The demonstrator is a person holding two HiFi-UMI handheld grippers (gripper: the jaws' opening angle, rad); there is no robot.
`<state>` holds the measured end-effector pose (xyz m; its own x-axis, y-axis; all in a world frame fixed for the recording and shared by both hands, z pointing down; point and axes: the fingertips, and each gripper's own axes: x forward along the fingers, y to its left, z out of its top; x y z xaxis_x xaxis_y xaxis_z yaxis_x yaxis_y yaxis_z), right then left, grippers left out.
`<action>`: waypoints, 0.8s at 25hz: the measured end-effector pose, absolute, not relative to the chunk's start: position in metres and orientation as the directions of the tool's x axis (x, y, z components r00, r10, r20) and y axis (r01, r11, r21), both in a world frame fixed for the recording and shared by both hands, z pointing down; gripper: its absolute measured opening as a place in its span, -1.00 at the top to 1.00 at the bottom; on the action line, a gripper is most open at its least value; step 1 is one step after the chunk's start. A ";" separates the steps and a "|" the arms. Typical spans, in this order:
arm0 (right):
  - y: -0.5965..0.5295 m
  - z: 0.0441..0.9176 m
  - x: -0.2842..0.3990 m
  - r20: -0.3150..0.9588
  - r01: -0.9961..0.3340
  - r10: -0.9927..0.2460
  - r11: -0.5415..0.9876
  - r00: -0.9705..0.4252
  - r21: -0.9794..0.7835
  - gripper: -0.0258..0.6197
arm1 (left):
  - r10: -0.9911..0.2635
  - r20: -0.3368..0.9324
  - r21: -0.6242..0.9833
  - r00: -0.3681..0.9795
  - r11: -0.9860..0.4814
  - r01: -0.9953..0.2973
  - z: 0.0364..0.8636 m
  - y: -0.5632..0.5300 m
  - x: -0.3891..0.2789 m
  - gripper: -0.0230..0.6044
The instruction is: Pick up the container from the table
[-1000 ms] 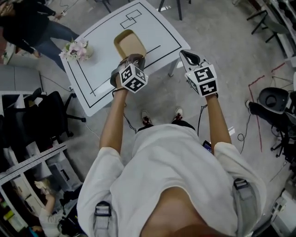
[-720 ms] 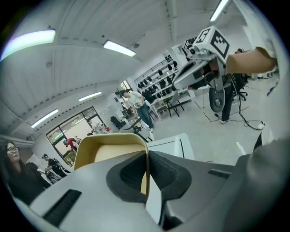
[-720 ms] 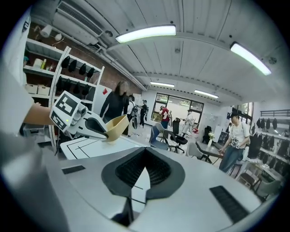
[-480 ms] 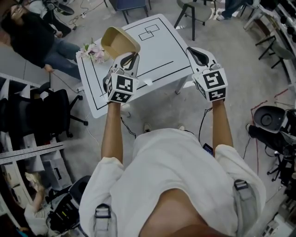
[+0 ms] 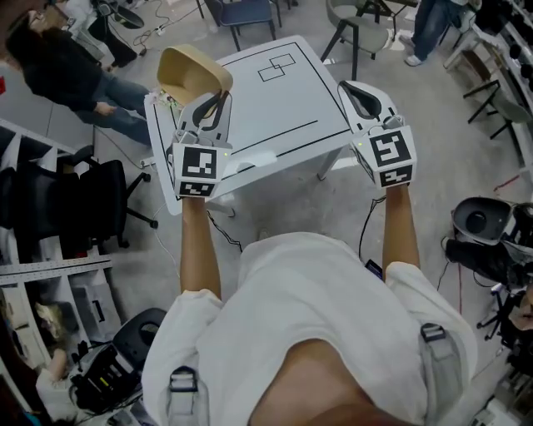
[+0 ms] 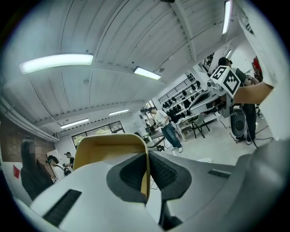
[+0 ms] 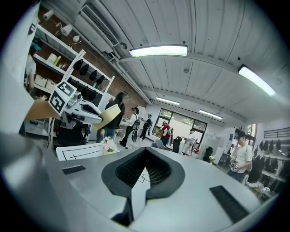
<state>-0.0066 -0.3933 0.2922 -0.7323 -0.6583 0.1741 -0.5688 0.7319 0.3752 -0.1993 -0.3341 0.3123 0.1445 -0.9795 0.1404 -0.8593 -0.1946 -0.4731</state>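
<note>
Your left gripper (image 5: 206, 108) is clamped on the container (image 5: 190, 68). In the left gripper view one thin side wall of it stands pinched between the dark ribbed pads (image 6: 131, 174). You hold it in the air over the far-left corner of the desk (image 5: 283, 104), clear of the top. Your right gripper (image 5: 360, 96) hovers over the desk's right edge, its jaws together at the tips with nothing between them.

Just below the container, at that same left corner, stands a small bunch of pale flowers (image 7: 108, 144). It is the only thing on the desk. Around the desk, a black office chair (image 5: 58, 204) stands off the left edge and a seated person (image 5: 58, 58) is beyond it. Two more chairs (image 5: 241, 12) (image 5: 356, 18) stand past the far edge. A black round-topped device (image 5: 481, 218) sits on the floor well to your right.

The container is a mustard-tan, smooth tub with thin walls, rounded corners and an open top. The desk top is flat white, marked with a black outline along its edges, one line across it and two overlapping rectangles near the far edge. Both grippers have light grey shells and carry black-and-white marker cubes.
</note>
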 end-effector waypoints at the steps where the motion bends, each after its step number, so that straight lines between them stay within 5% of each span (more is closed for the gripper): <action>1: -0.395 0.292 -0.007 0.174 -0.568 -0.657 0.733 -0.733 0.374 0.88 | -0.980 0.141 -0.477 0.142 -0.193 -0.857 0.312 -0.335 -0.200 0.83; 20: -0.401 0.300 -0.012 0.185 -0.569 -0.661 0.731 -0.727 0.377 0.88 | -0.973 0.170 -0.495 0.157 -0.222 -0.840 0.326 -0.344 -0.194 0.83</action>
<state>-0.0121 -0.4010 0.3000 -0.7269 -0.6613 0.1855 -0.5686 0.7309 0.3774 -0.1940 -0.3438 0.3263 0.1573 -0.9729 0.1697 -0.8401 -0.2221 -0.4948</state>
